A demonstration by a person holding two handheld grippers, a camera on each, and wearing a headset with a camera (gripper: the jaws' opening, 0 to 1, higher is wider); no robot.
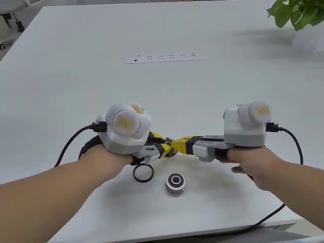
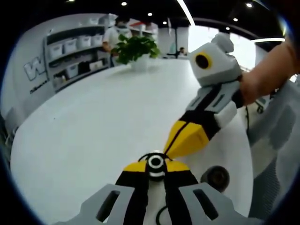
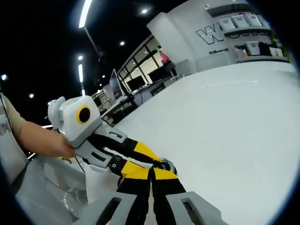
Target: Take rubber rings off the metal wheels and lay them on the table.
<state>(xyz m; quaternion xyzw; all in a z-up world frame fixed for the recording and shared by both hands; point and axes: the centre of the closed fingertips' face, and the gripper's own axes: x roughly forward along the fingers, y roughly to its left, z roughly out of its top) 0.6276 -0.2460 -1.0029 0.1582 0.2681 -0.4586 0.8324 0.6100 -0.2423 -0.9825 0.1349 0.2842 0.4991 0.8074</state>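
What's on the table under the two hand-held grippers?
A loose black rubber ring and a metal wheel lie there, apart. The table beneath the person's left hand is hidden.

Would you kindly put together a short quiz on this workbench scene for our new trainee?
1. True or false: a rubber ring lies loose on the table.
2. What do the jaws of the left gripper hold? A) a metal wheel B) a plant pot C) a cable
3. How many metal wheels lie on the table, free of both grippers?

Key
1. True.
2. A.
3. One, the loose wheel beside the rubber ring.
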